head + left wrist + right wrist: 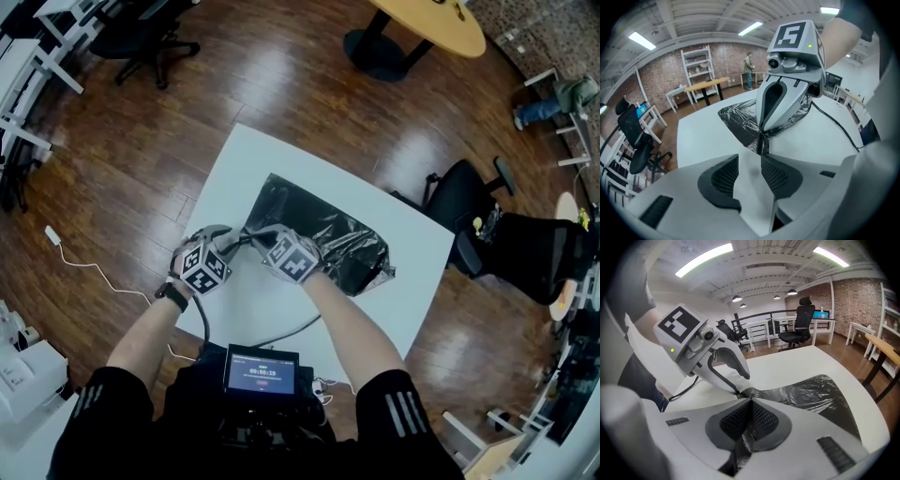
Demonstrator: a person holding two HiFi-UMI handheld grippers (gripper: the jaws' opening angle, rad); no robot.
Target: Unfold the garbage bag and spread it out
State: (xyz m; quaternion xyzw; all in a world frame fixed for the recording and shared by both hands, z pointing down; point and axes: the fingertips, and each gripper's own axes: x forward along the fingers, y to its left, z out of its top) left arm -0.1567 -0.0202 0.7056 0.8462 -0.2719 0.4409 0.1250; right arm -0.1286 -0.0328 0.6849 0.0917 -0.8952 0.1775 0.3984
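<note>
A crinkled black garbage bag (pixel 319 234) lies partly spread on the white table (pixel 253 169). Both grippers meet at its near left corner. My right gripper (pixel 261 236) is shut on the garbage bag; in the right gripper view the black film (pixel 744 446) runs down between its closed pads (pixel 750 404). My left gripper (pixel 234 240) stands open, its jaws (pixel 749 159) apart with only white table between them. The bag's pinched corner (pixel 761 143) sits just beyond its tips. In the left gripper view the right gripper (pixel 763 133) nips that corner. The right gripper view shows the left gripper (pixel 739 392) tip at the bag's edge.
A black cable (pixel 281 330) crosses the table's near side. A black office chair (pixel 459 202) stands off the table's right edge, with another chair (pixel 141 42) at the far left. A round wooden table (pixel 431 23) is at the back. A white cable (pixel 84 267) lies on the wood floor.
</note>
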